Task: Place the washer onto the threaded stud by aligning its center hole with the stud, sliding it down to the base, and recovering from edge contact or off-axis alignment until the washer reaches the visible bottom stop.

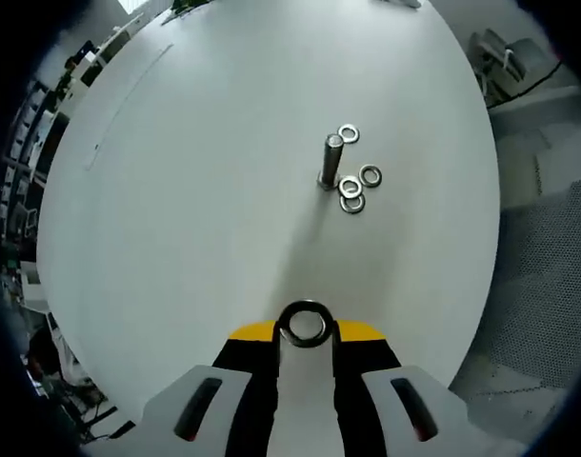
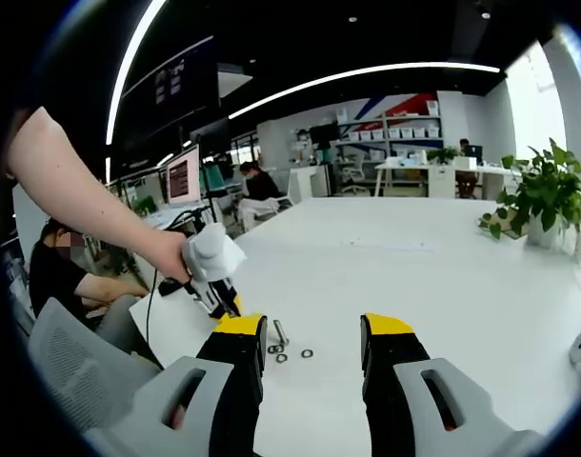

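Upright on the table point(image 1: 176, 238), stud point(image 1: 330, 160) points up; left tongs point(image 1: 305, 328) pinch a washer point(image 1: 304, 324), right tongs point(image 2: 314, 333) spread

you have the stud point(image 1: 330, 161) standing upright on the table point(image 1: 205, 190). four loose washers lie right around it: one point(image 1: 349, 133) just beyond it, three point(image 1: 351, 188) beside its base. nearer you than the stud, one washer point(image 1: 303, 324) sits between your left gripper's point(image 1: 305, 333) jaws.

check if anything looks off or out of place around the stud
Nothing looks damaged or spilled. The stud stands upright on the table, with four loose washers lying flat around its base, none on the stud yet. The left gripper holds a washer between its jaws, short of the stud. The right gripper is open.
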`<state>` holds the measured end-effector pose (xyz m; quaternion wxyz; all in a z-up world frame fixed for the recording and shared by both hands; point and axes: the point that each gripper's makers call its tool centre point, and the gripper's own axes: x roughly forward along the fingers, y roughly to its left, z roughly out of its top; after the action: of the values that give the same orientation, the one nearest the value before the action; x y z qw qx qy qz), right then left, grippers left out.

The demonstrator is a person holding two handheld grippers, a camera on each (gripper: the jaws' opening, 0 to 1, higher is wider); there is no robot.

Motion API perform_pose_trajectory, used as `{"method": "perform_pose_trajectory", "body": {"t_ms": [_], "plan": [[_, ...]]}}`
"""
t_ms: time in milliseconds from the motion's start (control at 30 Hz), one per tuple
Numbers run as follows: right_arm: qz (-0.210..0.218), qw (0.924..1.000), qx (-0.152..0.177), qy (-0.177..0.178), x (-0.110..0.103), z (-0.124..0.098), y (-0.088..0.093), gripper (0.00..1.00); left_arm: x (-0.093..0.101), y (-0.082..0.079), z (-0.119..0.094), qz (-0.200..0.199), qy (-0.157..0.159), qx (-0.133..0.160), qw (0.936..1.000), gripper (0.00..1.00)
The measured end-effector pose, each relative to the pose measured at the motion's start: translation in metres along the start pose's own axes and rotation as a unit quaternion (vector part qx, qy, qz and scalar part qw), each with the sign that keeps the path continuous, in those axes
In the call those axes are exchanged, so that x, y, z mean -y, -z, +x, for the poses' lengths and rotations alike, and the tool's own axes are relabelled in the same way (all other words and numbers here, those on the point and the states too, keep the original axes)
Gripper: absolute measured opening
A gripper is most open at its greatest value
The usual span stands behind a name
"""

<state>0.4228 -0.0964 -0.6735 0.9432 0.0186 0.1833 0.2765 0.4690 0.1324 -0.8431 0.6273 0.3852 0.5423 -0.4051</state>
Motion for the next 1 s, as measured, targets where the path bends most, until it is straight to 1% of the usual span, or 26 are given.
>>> {"method": "perform_pose_trajectory", "body": {"t_ms": [133,267,467,700,733,800,933,1000], "plan": [[0.0,1.0,-0.001,0.0,0.0,0.0,0.0,0.42,-0.003,0.001,-0.011,0.004,-0.007,0.004,1.0,0.18],[0.0,1.0,-0.001,-0.001,0.0,0.0,0.0,0.42,-0.007,0.0,-0.023,0.019,-0.018,0.01,0.9996,0.18],[-0.004,1.0,-0.004,-0.003,-0.002,0.001,0.001,0.42,-0.014,0.001,-0.042,0.019,-0.029,0.019,0.9992,0.18],[-0.003,1.0,-0.004,-0.006,-0.003,0.001,0.002,0.42,-0.026,0.008,-0.062,0.015,-0.04,0.02,0.9989,0.18],[-0.004,1.0,-0.004,-0.006,-0.003,0.001,0.001,0.42,-0.029,0.008,-0.066,0.018,-0.048,0.025,0.9984,0.18],[-0.004,1.0,-0.003,-0.006,-0.003,0.001,0.001,0.42,-0.032,0.011,-0.072,0.017,-0.053,0.026,0.9981,0.18],[-0.002,1.0,-0.001,-0.004,-0.003,0.001,0.0,0.42,-0.035,0.018,-0.079,0.012,-0.059,0.021,0.998,0.18],[-0.002,1.0,-0.001,-0.004,-0.002,0.0,0.0,0.42,-0.038,0.021,-0.078,0.005,-0.059,0.02,0.9981,0.18]]}}
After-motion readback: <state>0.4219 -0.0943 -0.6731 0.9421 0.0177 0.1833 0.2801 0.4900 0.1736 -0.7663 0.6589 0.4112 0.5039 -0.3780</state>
